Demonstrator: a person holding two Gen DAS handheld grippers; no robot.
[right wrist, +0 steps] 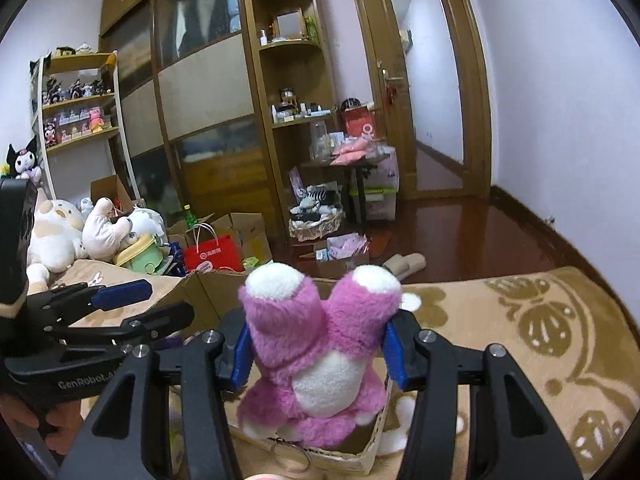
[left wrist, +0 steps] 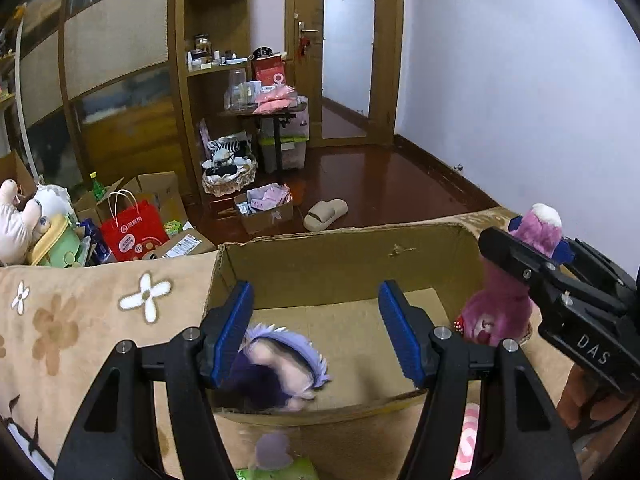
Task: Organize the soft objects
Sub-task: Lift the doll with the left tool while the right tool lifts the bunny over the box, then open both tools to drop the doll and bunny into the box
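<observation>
**Step in hand: lower pink plush into cardboard box**

1. Right gripper (right wrist: 318, 350): jaws clamped on pink plush toy (right wrist: 320, 344), one pad each side of the body, toy upside down w/ feet up. Toy hangs over the right end of the cardboard box (left wrist: 340, 256), partly below the rim as far as can be judged.
2. Left gripper (left wrist: 320, 332): jaws apart, nothing pressed between pads. It hovers over the box interior. Purple plush toy (left wrist: 280, 364) lies on the box floor below, blurred, so detail is unclear.
3. Recommended procedure: bring the pink plush down until it rests on the box floor beside the purple one, then part the jaws. Release low; a soft toy dropped from height may bounce or catch the rim. Keep the left gripper clear of the right side to avoid a clash.
4. Note: metal key ring (right wrist: 292, 456) dangles from the pink plush; may snag the near box wall.

**Containers**

- Cardboard box: sits on patterned beige blanket (left wrist: 80, 320), flaps open. Contents: purple plush, approx. left-centre; rest of floor bare.
- Pale purple soft item (left wrist: 272, 450) lies outside the box, near side; not yet stowed.
</observation>
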